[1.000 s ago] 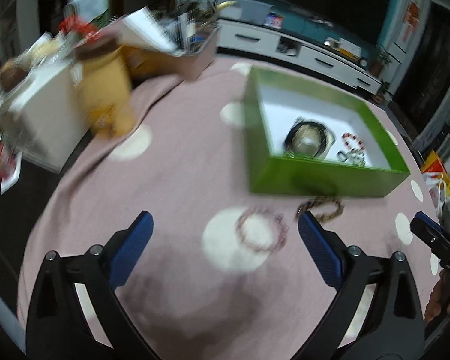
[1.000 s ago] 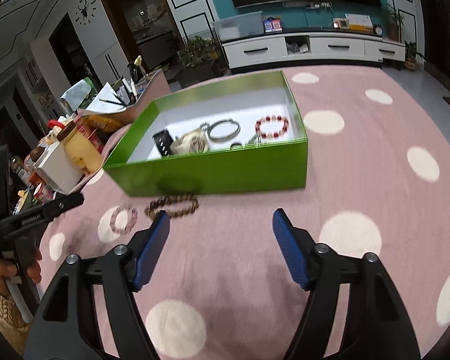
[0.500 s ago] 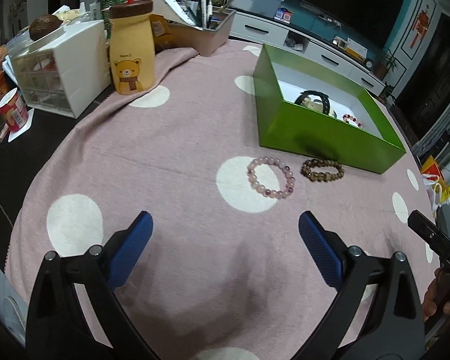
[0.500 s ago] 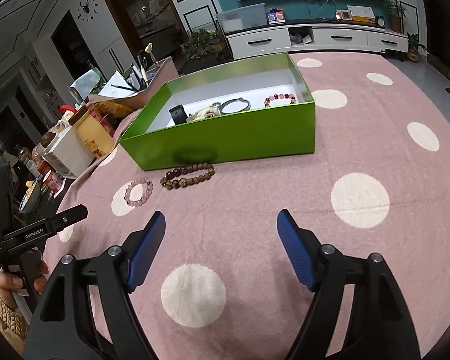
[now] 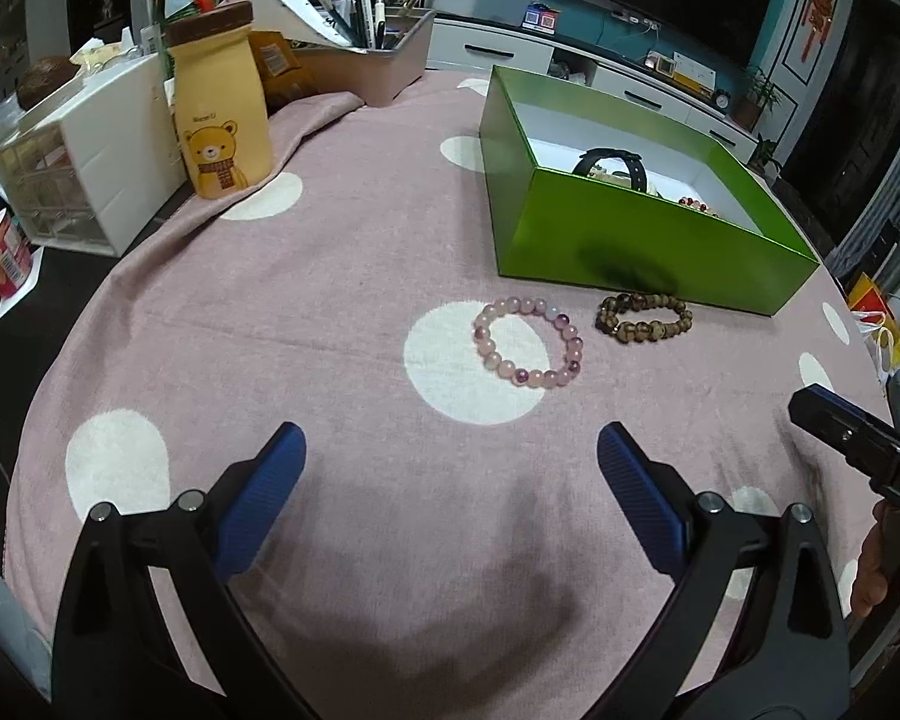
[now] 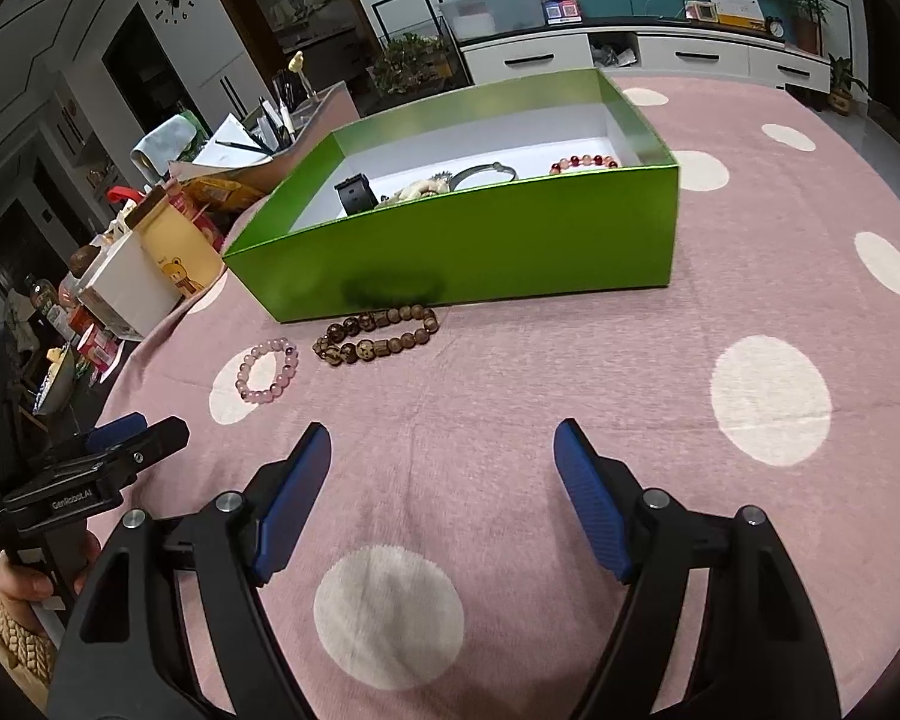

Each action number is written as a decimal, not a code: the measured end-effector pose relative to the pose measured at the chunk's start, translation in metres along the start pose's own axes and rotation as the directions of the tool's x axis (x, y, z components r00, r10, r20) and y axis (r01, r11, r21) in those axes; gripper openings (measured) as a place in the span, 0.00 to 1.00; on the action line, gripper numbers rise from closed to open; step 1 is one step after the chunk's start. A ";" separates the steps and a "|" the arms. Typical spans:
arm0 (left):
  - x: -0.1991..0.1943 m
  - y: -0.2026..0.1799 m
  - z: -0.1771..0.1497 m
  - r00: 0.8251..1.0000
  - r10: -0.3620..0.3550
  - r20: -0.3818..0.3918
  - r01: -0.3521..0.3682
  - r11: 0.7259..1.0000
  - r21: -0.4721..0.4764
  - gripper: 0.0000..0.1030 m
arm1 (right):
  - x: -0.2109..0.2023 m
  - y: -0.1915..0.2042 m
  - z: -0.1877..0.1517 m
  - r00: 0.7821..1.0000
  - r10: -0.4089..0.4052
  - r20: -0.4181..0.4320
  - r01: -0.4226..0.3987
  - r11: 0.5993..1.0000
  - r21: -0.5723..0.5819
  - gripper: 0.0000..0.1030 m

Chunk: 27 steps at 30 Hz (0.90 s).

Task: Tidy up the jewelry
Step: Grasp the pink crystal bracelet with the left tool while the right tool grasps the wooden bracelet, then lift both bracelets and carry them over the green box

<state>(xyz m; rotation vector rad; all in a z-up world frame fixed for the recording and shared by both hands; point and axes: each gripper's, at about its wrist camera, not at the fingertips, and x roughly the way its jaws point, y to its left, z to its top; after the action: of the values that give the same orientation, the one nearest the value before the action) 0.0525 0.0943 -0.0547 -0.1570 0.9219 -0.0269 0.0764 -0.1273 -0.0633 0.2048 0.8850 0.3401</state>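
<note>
Two bracelets lie on the pink spotted cloth of the bench (image 5: 330,312), outside the green box (image 6: 480,252); the pink bead bracelet (image 5: 529,341) rests partly on a white dot, and the brown bead bracelet (image 5: 643,319) lies just beside it, close against the box's near wall; inside the box a black strap, a metal bangle and a red bead bracelet (image 6: 583,162) are already gathered. The left gripper (image 5: 450,468) hangs above the cloth with its fingers wide apart and nothing between them; the right gripper (image 6: 443,468) is likewise spread and empty, well short of the beads. The step in hand looks like the approach to the two loose bracelets, with most of the sorting seemingly done; the pink one sits nearest the left gripper's line, the brown one nearer the right. The next move likely calls for lowering one pair of fingers over a side of the loop, pinching a few beads low against the cloth, then lifting clear of the box wall; round beads may roll out of a shallow pinch.
</note>
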 end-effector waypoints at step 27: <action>0.058 -0.023 0.031 0.998 0.055 0.022 -0.057 0.992 0.115 0.44 | 0.082 0.030 0.044 0.992 -0.121 -0.029 0.119 0.991 -0.062 0.20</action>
<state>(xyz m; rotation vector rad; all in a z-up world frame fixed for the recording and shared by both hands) 0.1134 0.0697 -0.0788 -0.0234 0.9027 -0.0270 0.1527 -0.0706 -0.0858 0.0897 0.9142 0.2579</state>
